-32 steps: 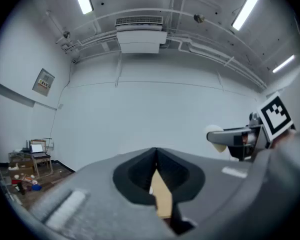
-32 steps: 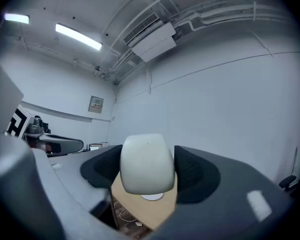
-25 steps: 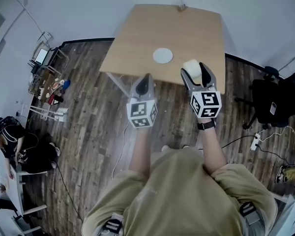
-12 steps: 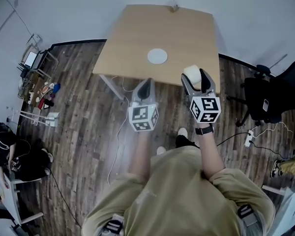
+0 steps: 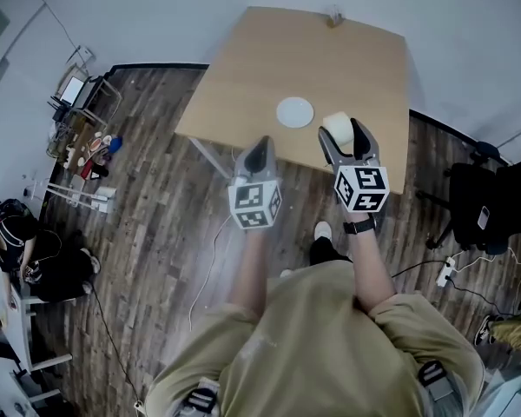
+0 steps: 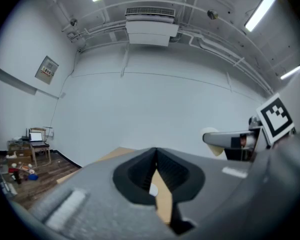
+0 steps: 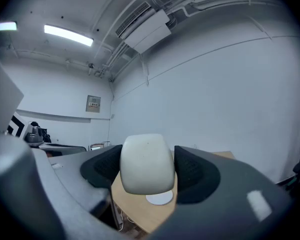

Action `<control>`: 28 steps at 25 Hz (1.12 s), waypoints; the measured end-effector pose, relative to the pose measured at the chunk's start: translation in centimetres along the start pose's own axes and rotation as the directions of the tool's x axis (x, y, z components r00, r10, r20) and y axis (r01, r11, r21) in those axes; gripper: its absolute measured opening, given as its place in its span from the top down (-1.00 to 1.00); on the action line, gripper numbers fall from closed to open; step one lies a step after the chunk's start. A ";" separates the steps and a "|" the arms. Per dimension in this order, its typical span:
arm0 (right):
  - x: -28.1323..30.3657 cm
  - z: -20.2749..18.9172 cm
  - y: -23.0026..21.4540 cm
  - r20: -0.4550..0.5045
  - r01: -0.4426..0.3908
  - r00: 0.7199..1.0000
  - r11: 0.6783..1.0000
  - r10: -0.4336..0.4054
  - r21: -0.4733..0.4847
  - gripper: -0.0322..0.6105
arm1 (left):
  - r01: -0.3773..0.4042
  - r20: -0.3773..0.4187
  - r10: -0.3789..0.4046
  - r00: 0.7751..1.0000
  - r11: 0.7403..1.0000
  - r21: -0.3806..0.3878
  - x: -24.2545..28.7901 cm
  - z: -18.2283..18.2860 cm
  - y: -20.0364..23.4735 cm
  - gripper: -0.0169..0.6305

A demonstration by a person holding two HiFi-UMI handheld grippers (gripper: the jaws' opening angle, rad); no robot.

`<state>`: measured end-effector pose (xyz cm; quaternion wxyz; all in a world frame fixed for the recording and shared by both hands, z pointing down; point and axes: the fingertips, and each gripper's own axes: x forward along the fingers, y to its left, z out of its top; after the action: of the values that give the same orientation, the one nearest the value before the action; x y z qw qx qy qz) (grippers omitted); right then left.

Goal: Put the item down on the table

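Note:
My right gripper (image 5: 342, 135) is shut on a cream-white rounded item (image 5: 337, 125), held in the air over the near right part of a light wooden table (image 5: 243, 85). In the right gripper view the item (image 7: 146, 163) sits squeezed between the two dark pads, with the tabletop (image 7: 140, 211) below it. A white round plate (image 5: 295, 111) lies on the table left of the item; the plate (image 7: 159, 199) also shows under the item. My left gripper (image 5: 258, 153) is shut and empty, hovering at the table's near edge. The left gripper (image 6: 155, 176) shows its jaws closed together.
A small object (image 5: 334, 16) stands at the table's far edge by the white wall. Dark wood floor surrounds the table. A black office chair (image 5: 482, 207) stands at the right, cables (image 5: 443, 272) trail near it, and a cluttered rack (image 5: 82, 124) and a seated person (image 5: 26, 250) are at the left.
The view has shifted: the table and plate now sit further right in the frame. Both grippers keep their places relative to each other, the right one still holding the item.

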<state>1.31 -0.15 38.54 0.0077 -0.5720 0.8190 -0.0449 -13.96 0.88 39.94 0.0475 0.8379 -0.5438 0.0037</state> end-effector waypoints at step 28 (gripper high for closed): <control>18.8 -3.0 -15.1 -0.094 -0.120 0.987 0.989 0.128 0.086 -0.12 | -0.131 -0.116 0.129 0.985 0.991 -0.007 21.5 -2.8 3.0 0.94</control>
<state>8.81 -22.73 43.51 -0.0072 -0.5162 0.8499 -0.1056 -7.80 -19.69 44.20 0.0846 0.7985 -0.5938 0.0511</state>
